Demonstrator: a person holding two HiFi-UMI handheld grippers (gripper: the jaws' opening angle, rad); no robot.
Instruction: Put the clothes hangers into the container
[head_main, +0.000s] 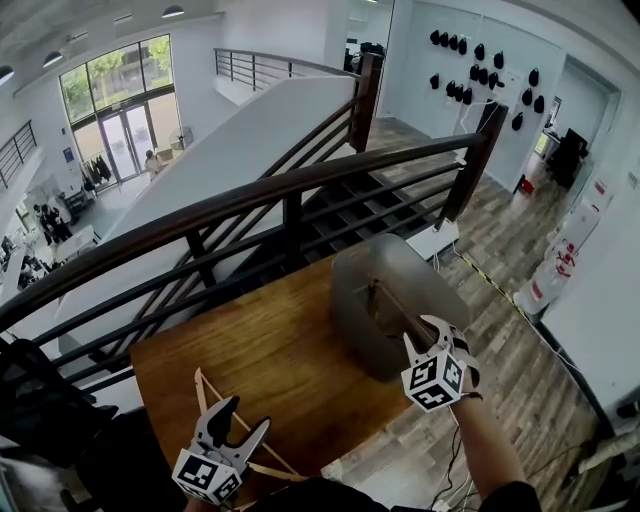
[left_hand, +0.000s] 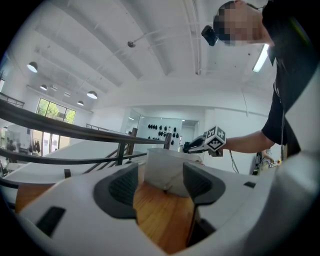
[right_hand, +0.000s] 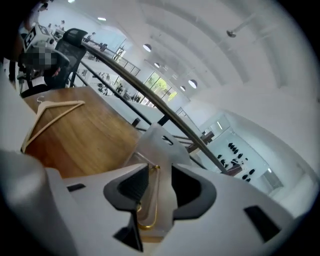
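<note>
My right tongs (head_main: 428, 335) hang over the grey container (head_main: 400, 262) at the right end of the table (head_main: 280, 350), jaws apart and gripping nothing. 1 wooden hanger (head_main: 392, 302) lies inside it, its gold hook (right_hand: 157, 200) showing between my pads, unpinched. My left tongs (head_main: 245, 416) are released too, empty, close by a 2nd hanger (head_main: 201, 390) lying flat on the wood.

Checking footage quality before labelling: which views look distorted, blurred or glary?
Head view: fisheye bends the dark wooden stair railing; left gripper view: black corners, ceiling strip light glares; right gripper view: soft throughout, the translucent grey plastic container hazy.
</note>
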